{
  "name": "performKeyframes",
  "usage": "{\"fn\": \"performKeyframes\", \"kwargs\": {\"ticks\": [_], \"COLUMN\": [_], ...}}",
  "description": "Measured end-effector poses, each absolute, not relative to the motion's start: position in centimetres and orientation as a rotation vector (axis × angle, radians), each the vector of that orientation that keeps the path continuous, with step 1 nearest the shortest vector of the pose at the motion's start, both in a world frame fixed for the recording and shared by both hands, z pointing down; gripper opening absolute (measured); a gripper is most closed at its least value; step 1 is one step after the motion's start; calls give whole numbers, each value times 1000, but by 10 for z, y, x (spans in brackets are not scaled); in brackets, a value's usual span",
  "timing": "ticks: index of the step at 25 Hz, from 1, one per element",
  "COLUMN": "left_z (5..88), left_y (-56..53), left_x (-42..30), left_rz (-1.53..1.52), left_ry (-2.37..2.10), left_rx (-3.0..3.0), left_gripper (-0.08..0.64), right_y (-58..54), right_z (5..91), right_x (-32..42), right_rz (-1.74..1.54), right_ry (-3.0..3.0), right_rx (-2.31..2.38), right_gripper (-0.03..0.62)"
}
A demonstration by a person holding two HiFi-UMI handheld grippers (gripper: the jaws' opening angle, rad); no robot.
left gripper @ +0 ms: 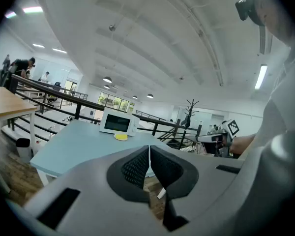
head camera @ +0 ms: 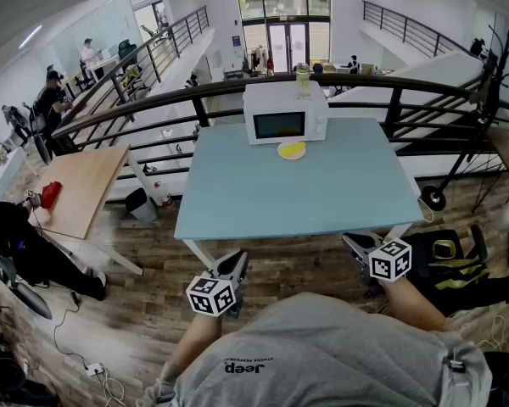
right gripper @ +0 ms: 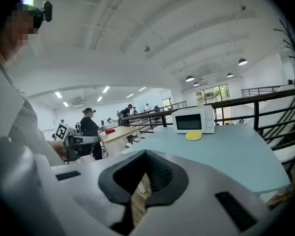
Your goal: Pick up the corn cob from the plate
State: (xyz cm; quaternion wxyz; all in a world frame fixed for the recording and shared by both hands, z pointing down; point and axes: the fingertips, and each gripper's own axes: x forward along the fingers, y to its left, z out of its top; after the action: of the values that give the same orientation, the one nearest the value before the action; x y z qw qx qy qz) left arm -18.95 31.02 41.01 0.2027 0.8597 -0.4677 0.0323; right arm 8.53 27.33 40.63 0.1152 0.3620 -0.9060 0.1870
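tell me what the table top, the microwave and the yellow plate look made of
Table top: pale blue, matte and even, likely laminate or painted board.
Microwave: white casing with a soft sheen, painted metal or plastic; its dark door panel looks like glass.
Yellow plate: smooth, uniform colour; plastic or glazed ceramic, too small to tell.

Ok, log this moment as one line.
phase: pre-reach | left tool: shut, empty | right tool: shut, empty | plate: far end of table, before microwave, untouched

Table (head camera: pixel 322 195): smooth matt blue top. On it, microwave (head camera: pixel 284 113): glossy white casing; plate (head camera: pixel 292 149): smooth yellow. Floor (head camera: pixel 144 312) beneath: wood planks.
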Motion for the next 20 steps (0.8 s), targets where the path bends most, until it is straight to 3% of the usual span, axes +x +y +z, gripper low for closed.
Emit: {"fn": "performKeyframes", "kwargs": {"ticks": [20], "left_z": [401], "left_y": [276], "left_x": [-121], "left_rz": [158], "left_ry": [-1263], "left_rx": [2442], "left_gripper": [26], "right_y": [254], "right_z": [405], "right_x": [135], "right_rz": [611], "right_ry": [-2689], "right_rx": [1045], "right_gripper": [15]}}
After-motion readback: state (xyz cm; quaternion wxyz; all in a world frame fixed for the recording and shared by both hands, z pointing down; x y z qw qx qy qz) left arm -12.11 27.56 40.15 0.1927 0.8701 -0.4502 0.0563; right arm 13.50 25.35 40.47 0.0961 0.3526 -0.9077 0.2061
